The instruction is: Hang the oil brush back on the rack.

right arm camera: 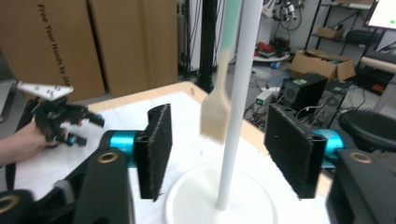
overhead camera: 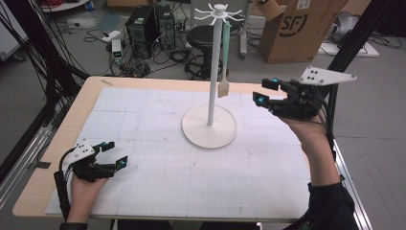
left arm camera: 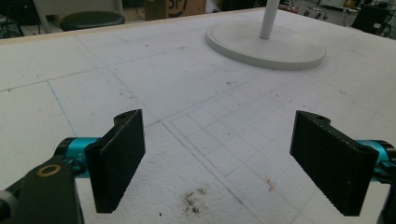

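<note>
Clearly light, the pale-bristled brush with a slim mint-green handle (overhead camera: 224,67) hung from the white hook stand (overhead camera: 209,125) on the counter (overhead camera: 57,158); its stiff handle looked the best hold. The right gripper (overhead camera: 266,92) gaped wide beside it, the left gripper (overhead camera: 115,154) likewise, empty.

A white stand (overhead camera: 209,125) sits upright at the table's far middle, round base flat on the mat, spokes fanning out on top. A brush (overhead camera: 223,87) with a pale green handle hangs from one spoke, bristles down, just right of the pole.
</note>
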Demonstrator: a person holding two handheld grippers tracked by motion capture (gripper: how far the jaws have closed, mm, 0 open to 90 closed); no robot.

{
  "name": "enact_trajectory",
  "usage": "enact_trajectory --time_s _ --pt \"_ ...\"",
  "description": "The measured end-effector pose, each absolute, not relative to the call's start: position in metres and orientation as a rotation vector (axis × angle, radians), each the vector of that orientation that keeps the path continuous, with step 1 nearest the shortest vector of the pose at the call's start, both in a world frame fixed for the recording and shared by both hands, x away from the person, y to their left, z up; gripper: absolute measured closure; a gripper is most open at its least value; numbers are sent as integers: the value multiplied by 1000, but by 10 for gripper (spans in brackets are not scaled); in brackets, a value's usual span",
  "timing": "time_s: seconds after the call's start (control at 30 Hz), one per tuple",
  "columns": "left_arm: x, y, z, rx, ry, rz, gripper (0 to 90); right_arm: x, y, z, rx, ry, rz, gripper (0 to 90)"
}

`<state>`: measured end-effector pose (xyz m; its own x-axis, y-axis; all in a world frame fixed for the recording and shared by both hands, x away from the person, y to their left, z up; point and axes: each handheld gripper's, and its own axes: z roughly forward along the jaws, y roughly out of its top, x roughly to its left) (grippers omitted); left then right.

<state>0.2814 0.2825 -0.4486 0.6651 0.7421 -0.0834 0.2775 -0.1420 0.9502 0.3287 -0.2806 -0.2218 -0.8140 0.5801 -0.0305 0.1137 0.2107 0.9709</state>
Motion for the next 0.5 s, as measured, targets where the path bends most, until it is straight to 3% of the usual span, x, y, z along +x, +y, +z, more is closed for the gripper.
enact_trajectory --time_s 0.5 --pt "282 283 -449 1713 831 495 185 306 -305 -307 671 2157 1694 298"
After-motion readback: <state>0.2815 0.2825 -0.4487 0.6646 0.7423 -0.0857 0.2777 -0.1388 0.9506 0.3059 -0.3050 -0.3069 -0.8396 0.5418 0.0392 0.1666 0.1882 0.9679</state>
